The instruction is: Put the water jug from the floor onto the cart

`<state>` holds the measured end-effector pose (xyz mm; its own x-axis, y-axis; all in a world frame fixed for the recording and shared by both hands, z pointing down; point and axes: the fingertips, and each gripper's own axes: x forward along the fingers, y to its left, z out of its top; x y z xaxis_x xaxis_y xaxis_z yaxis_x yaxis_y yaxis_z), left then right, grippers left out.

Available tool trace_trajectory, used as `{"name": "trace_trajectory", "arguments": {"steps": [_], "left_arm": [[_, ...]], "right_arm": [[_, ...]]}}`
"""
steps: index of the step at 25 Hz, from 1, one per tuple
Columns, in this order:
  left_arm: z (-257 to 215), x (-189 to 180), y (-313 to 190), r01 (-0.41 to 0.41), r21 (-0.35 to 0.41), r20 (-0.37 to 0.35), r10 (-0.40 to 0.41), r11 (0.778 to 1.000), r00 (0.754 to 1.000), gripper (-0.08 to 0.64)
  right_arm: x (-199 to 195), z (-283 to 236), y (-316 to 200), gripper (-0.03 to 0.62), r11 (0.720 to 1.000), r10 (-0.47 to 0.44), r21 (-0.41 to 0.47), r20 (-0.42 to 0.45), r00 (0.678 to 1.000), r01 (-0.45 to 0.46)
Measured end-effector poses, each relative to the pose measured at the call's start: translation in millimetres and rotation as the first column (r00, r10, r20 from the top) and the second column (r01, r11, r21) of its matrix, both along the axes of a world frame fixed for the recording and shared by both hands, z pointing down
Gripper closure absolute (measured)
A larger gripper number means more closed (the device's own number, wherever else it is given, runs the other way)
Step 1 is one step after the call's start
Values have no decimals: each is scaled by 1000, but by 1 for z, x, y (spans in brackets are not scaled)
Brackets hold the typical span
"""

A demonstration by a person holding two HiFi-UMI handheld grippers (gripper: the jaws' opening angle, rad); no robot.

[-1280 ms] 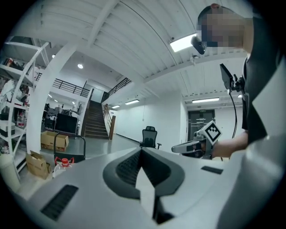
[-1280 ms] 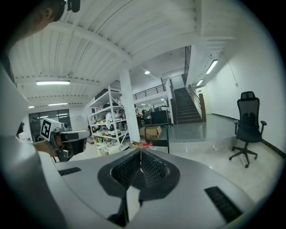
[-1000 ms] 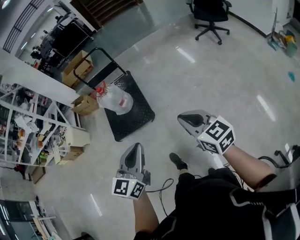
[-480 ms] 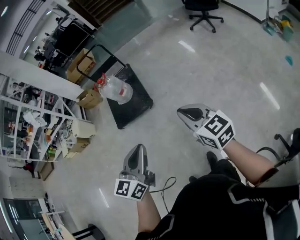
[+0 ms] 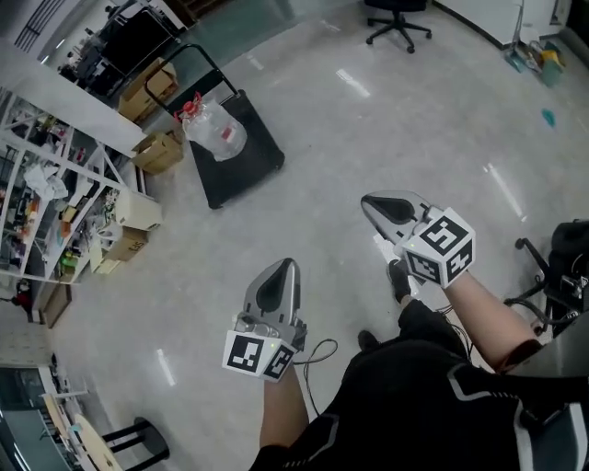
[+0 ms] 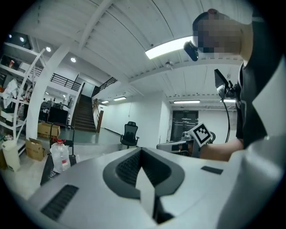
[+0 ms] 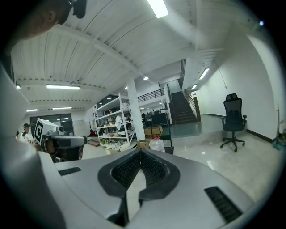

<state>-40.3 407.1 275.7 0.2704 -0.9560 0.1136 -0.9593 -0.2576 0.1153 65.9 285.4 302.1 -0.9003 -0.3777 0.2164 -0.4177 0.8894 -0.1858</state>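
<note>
Within the last sec. the cart [image 5: 256,164] has slid from mid-frame toward 11 o'clock in the head view and shrunk. The view has been carried backward, away from it. The water jug [image 5: 217,131] – clear, red-capped – is seen lying tilted on the cart's black deck, near the handle end. It is no longer on the floor [image 5: 313,212]. The placing step is therefore judged done, and the moment reads as a retreat, not an approach.

Both tools are carried empty and well apart from the jug. The left tool [image 5: 284,269] sits at approx. 6 o'clock, w/ jaws pressed together and nothing between them, as its own view confirms. The right tool [image 5: 372,204] sits at approx. 4 o'clock and is likewise closed on nothing. Both are pointed roughly toward the cart.

The floor is pale, polished and glossy, w/ strip-light reflections – a slick surface, in judgement. A cluttered shelving rack [image 5: 41,198] fills 9 o'clock. Cardboard boxes [image 5: 158,152] lie just beside the cart. An office chair [image 5: 396,20] stands at 12–1 o'clock. A staircase [image 6: 84,115] is seen in the left gripper view.
</note>
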Motion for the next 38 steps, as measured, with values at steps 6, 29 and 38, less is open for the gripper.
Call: {"name": "trace_trajectory", "arguments": {"steps": [6,29,38], "left_arm": [[-7,11,74,-12,23,-30,13,1000,999,568],[-35,203,126,92,-22,49,-90,996,995,568],[-27,190,146,141,3,36,-141,990,989,568]], "right_arm": [[36,-22,78,589,998,62,33,-10,998,-62],[207,-61,117,589,996,-29,86,64,998,23],[195,-49,134,591,992,-55,112,38,998,51]]}}
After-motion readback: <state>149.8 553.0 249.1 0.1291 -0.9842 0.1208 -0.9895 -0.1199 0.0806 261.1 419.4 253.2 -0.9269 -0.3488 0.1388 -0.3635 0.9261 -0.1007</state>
